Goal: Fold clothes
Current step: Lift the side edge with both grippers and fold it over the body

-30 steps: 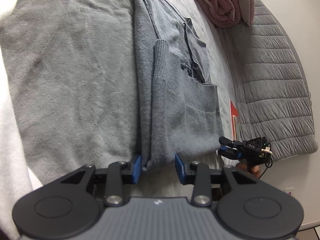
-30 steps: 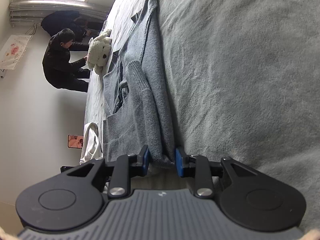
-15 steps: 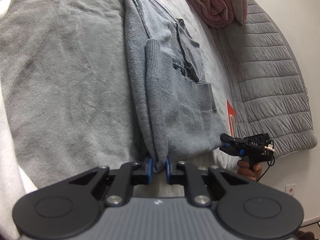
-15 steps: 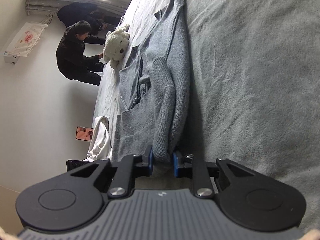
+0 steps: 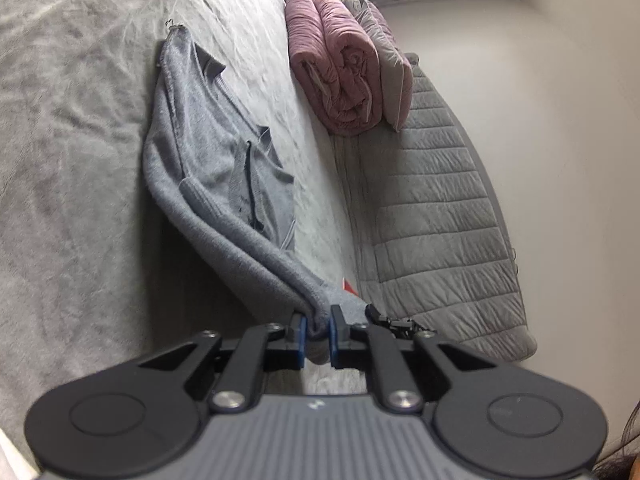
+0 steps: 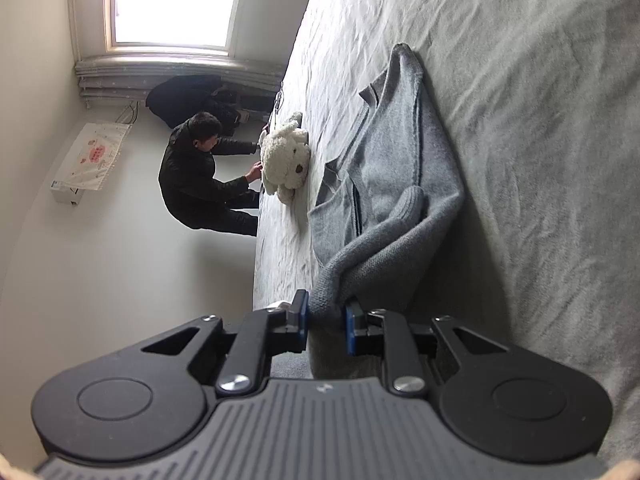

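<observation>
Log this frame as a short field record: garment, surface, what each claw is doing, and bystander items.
garment: grey knitted cardigan, partly folded, near hem lifted off the bed
surface: pale grey bedspread
left claw: shut on the cardigan's hem
right claw: shut on the cardigan's hem
fold stage: hem raised, not yet laid over the upper part
nearby: rolled pink quilt; white plush dog; person in dark clothes beside the bed

Soft window daylight, fisheye-warped edges
</observation>
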